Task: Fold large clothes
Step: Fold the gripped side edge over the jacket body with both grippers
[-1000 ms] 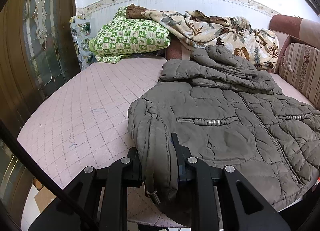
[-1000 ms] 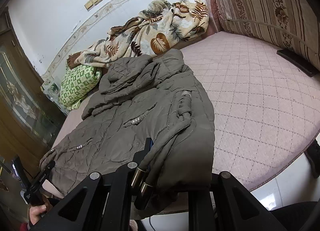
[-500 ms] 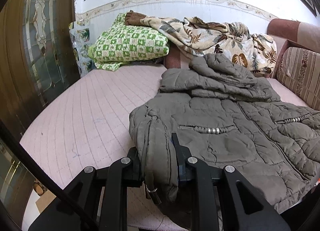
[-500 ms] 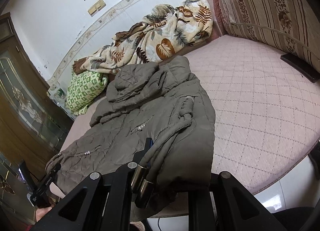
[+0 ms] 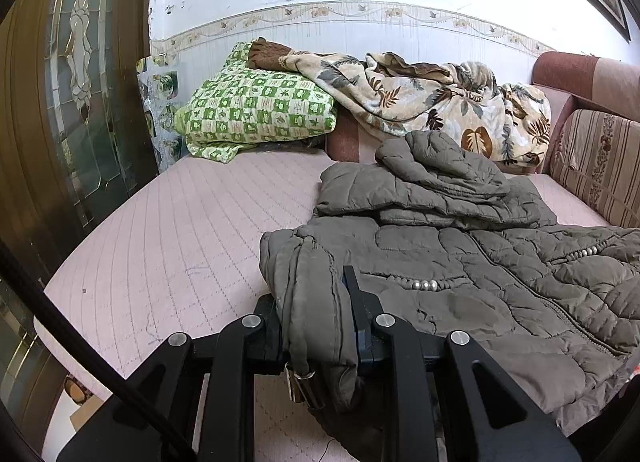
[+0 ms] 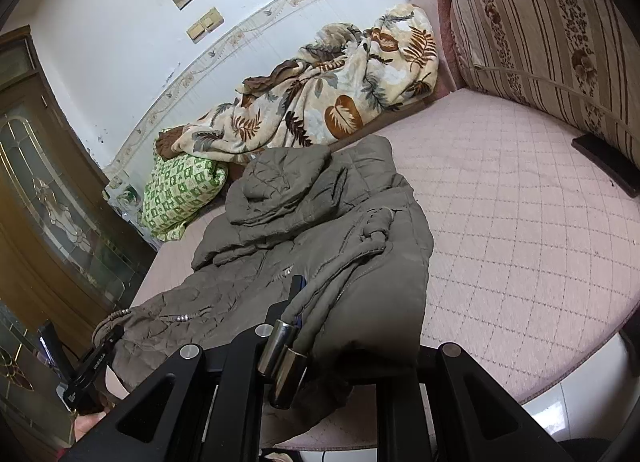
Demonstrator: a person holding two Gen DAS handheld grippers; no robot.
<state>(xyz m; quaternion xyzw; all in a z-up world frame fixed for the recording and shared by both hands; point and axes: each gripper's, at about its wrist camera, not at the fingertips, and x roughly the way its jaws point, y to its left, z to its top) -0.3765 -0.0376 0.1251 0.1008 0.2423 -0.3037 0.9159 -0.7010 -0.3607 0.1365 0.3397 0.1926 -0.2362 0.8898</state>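
So both claws have lifted the hem end of the jacket [image 5: 460, 262] compared to a second ago. In the left wrist view the left claw [image 5: 316, 326] is clenched on a bunched fold of the olive fabric, and over that second the bed [image 5: 180, 230] has dropped lower in frame and more wall shows up top. Same story in the right wrist view: the right claw [image 6: 316, 310] is clamped on the other hem corner, with two metal cord ends [image 6: 280, 358] dangling right by it. The grip hasn't changed on either side, just the height.

My read is that this is the start of the bottom-to-top fold: hem goes up, then forward over the body toward the hood [image 5: 436, 166]. The rest of the jacket lies flat on the bed, hem at the near edge, hood pointing at the back edge.

Room-wise it's decent. Lots of bare quilted bed on the left side and even more on the right. The tight spot is the back edge: the leaf-print blanket [image 5: 420, 94] sits just behind the hood, the green checked pillow [image 5: 256, 110] is in the back left corner, and the striped cushion [image 6: 540, 30] runs along the right edge with a dark flat object [image 6: 604, 162] at its foot. The hem hangs off the near edge, so it could drag if the lift is too low.
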